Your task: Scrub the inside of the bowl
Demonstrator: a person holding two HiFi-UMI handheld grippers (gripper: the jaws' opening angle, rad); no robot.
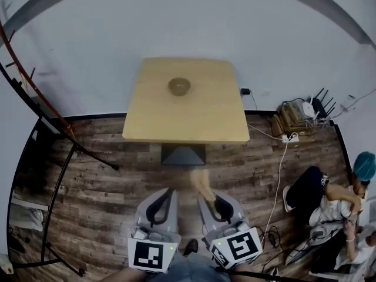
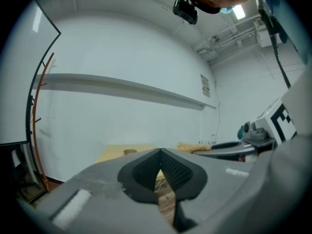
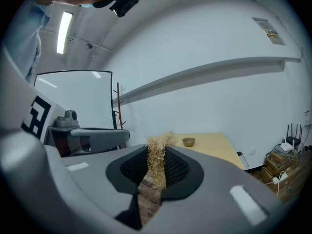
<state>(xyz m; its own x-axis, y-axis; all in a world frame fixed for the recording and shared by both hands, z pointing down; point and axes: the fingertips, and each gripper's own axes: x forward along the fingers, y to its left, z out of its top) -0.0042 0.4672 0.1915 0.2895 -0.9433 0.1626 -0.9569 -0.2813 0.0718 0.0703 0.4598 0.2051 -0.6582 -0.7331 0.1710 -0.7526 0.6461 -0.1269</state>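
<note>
A small brown bowl (image 1: 179, 86) stands near the far middle of a light wooden table (image 1: 194, 122); it also shows far off as the bowl (image 3: 188, 142) in the right gripper view and the bowl (image 2: 129, 151) in the left gripper view. My right gripper (image 1: 207, 194) is shut on a straw-coloured fibre scrubber (image 1: 201, 184), whose tuft (image 3: 157, 161) sticks out between the pads. My left gripper (image 1: 171, 192) is shut with nothing in it. Both are held low over the floor, well short of the table.
Dark wood-plank floor (image 1: 106, 187) lies between me and the table. A black stand (image 1: 53, 175) and a reddish rack (image 1: 23, 75) are at the left. Cables, a power strip (image 1: 289, 137) and a router (image 1: 308, 107) lie at the right. A person (image 1: 338, 198) sits at the far right.
</note>
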